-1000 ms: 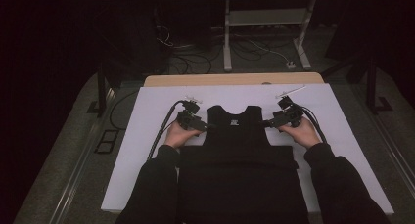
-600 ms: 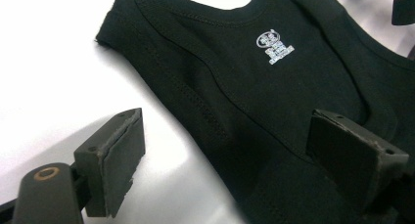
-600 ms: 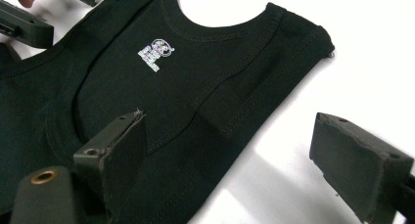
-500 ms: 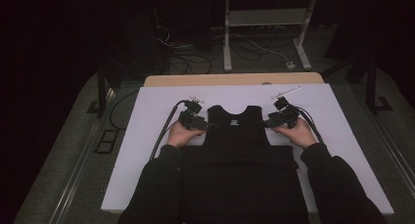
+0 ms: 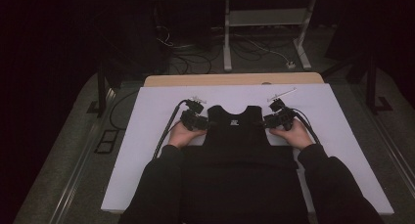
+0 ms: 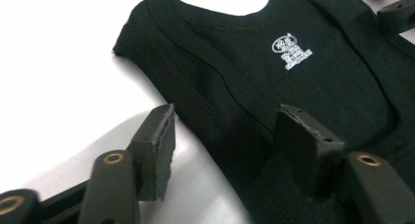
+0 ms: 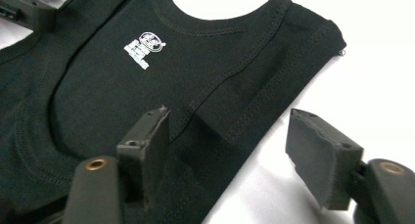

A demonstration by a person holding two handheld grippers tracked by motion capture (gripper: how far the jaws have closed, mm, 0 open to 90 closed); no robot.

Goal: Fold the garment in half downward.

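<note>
A black sleeveless top [image 5: 238, 136] is lying flat on the white bench [image 5: 147, 150], neckline at the far side. The left gripper [image 5: 204, 123] is straddling its left armhole edge, the right gripper [image 5: 267, 122] its right one. Both sets of fingers [image 6: 157, 148] are just closing, released and not yet pinching the fabric between them.

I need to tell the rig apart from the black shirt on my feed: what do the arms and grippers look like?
Both sleeves are black and long. Each hand holds a black gripper, the left gripper and the right gripper, each with a black cable trailing back along the forearm. The jaws are flat black bars with brass-coloured rivets, tipped with blocky dark pads frayed at the edges.
</note>
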